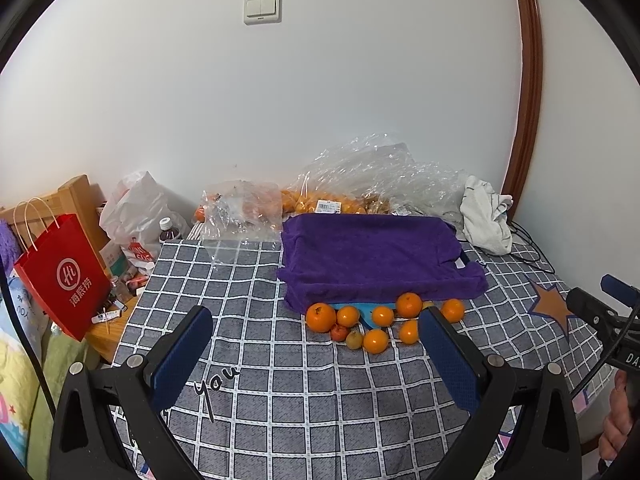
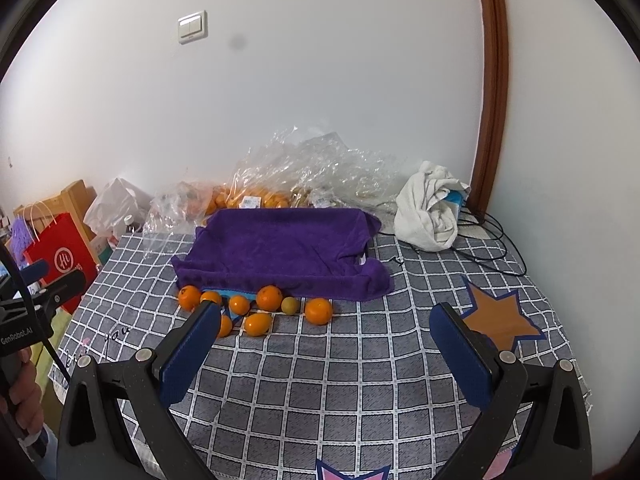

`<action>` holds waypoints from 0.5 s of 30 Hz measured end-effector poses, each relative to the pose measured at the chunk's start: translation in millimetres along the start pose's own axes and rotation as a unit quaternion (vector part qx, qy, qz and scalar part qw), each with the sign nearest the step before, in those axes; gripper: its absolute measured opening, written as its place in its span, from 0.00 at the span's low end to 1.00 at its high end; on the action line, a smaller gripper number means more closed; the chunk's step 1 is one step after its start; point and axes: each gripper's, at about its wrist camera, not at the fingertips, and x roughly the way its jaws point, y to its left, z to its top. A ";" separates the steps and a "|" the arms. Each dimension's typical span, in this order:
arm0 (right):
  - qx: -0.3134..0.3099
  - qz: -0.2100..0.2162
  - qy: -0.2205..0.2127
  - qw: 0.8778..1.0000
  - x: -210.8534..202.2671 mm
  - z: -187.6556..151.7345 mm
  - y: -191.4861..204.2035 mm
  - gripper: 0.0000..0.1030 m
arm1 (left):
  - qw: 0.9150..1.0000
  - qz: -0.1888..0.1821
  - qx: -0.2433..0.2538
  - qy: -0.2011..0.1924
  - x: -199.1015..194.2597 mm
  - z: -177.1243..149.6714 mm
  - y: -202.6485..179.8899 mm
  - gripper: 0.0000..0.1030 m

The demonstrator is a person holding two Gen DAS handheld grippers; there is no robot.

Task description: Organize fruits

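Observation:
Several oranges (image 1: 321,317) (image 2: 318,311) lie in a loose cluster on the checked bedspread, with a small red fruit (image 1: 339,333) and a small yellow-green fruit (image 1: 354,339) (image 2: 289,305) among them. They sit at the front edge of a tray draped with a purple towel (image 1: 372,258) (image 2: 280,248). My left gripper (image 1: 316,324) is open and empty, held above the bedspread short of the fruit. My right gripper (image 2: 325,318) is open and empty, right of the cluster and nearer than it.
Clear plastic bags with more oranges (image 1: 320,200) (image 2: 256,198) lie behind the towel against the wall. A crumpled white cloth (image 1: 486,220) (image 2: 430,210) and black cables (image 2: 492,248) are at the back right. A red paper bag (image 1: 66,276) stands left of the bed.

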 end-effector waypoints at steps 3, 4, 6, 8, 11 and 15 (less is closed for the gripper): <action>-0.002 -0.003 0.004 1.000 11.2 -0.9 -0.7 1.00 | 1.000 0.002 -0.001 0.008 12.0 -0.9 -0.1 1.00; -0.002 -0.003 0.006 1.000 17.8 -1.5 -1.2 1.00 | 1.000 0.004 -0.001 0.013 18.4 -1.9 1.0 1.00; -0.004 -0.004 0.012 1.000 29.1 -2.6 -2.2 0.99 | 1.000 0.010 -0.001 0.026 33.4 -4.5 4.5 1.00; -0.006 -0.007 0.022 1.000 46.7 -4.9 -3.9 0.99 | 0.999 0.015 -0.003 0.037 47.3 -7.6 8.9 1.00; -0.009 -0.006 0.039 0.999 76.3 -10.7 -6.9 0.95 | 0.998 0.018 -0.011 0.057 72.4 -16.0 19.2 1.00; -0.014 -0.002 0.075 0.997 126.5 -22.4 -7.6 0.83 | 0.996 0.021 -0.021 0.084 104.7 -31.2 32.2 0.98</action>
